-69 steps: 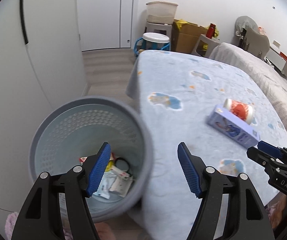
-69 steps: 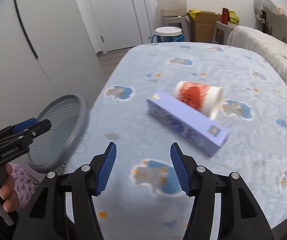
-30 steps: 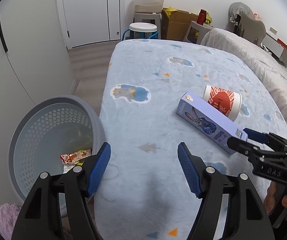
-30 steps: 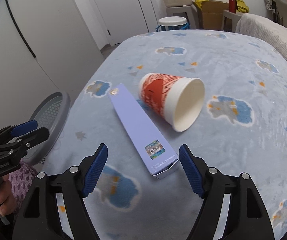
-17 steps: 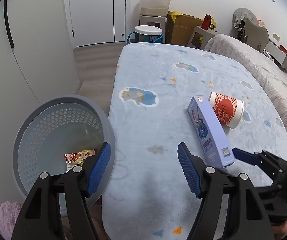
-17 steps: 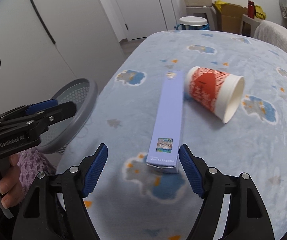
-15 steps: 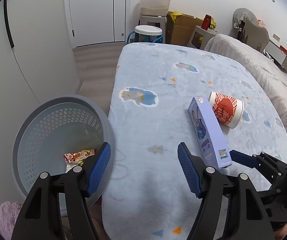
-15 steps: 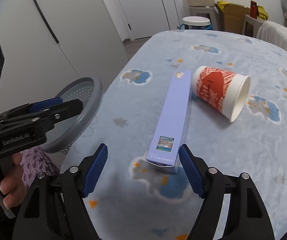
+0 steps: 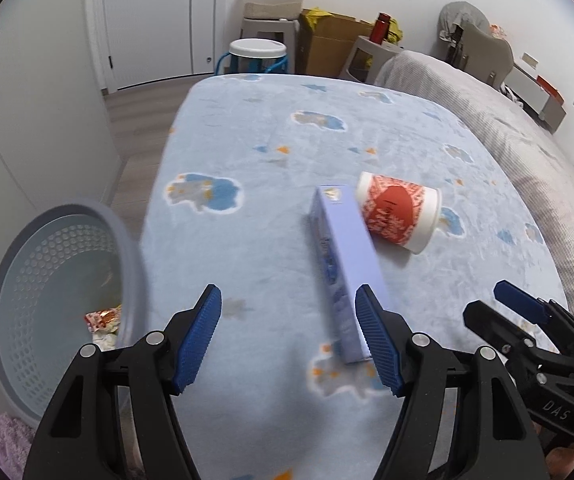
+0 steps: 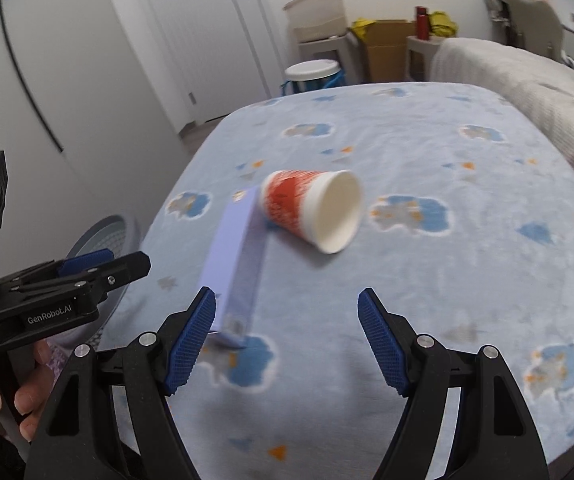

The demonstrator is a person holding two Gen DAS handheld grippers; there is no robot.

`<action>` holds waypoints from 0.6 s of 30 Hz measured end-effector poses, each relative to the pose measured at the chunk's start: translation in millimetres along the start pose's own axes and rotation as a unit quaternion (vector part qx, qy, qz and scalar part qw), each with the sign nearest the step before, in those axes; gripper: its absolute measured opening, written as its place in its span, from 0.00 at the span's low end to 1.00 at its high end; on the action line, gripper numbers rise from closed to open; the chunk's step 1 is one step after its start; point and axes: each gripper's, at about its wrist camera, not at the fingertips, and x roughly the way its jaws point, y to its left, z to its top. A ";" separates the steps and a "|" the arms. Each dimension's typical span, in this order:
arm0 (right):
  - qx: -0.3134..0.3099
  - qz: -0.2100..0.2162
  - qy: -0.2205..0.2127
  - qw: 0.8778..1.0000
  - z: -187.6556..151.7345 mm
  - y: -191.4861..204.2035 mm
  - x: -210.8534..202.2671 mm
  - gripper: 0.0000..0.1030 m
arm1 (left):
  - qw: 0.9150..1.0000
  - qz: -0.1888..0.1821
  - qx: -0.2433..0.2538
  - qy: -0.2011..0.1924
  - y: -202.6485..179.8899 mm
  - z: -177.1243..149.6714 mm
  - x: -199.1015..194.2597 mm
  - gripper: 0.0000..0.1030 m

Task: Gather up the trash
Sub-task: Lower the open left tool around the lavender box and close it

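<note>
A long lavender carton (image 9: 347, 276) lies on the blue patterned blanket (image 9: 271, 152), beside a red and white paper cup (image 9: 401, 212) tipped on its side. In the right wrist view the carton (image 10: 235, 264) lies left of the cup (image 10: 311, 208), whose mouth faces right. My left gripper (image 9: 289, 332) is open and empty, its right finger close to the carton's near end. My right gripper (image 10: 287, 332) is open and empty, its left finger near the carton's end. A grey perforated bin (image 9: 55, 312) stands on the floor left of the bed, with wrappers inside.
The right gripper shows at the lower right of the left wrist view (image 9: 527, 332); the left gripper shows at the left of the right wrist view (image 10: 67, 280). A white door, a stool with a tub (image 9: 273, 0), cardboard boxes and a grey bedspread (image 9: 507, 128) lie beyond.
Both grippers have shifted right over the bed. The carton, which lay between the right gripper's fingers, now lies by its left finger. The left gripper's right finger has come close to the carton.
</note>
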 end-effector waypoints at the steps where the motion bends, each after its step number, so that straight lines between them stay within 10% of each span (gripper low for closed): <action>1: 0.008 -0.004 -0.005 1.000 0.6 -6.8 -2.8 0.70 | 1.000 -0.003 0.004 0.004 -6.4 2.0 4.8 0.65; 18: 0.047 0.011 -0.023 0.999 7.4 -33.2 -5.2 0.70 | 0.998 0.005 0.004 0.060 -40.8 24.1 80.4 0.65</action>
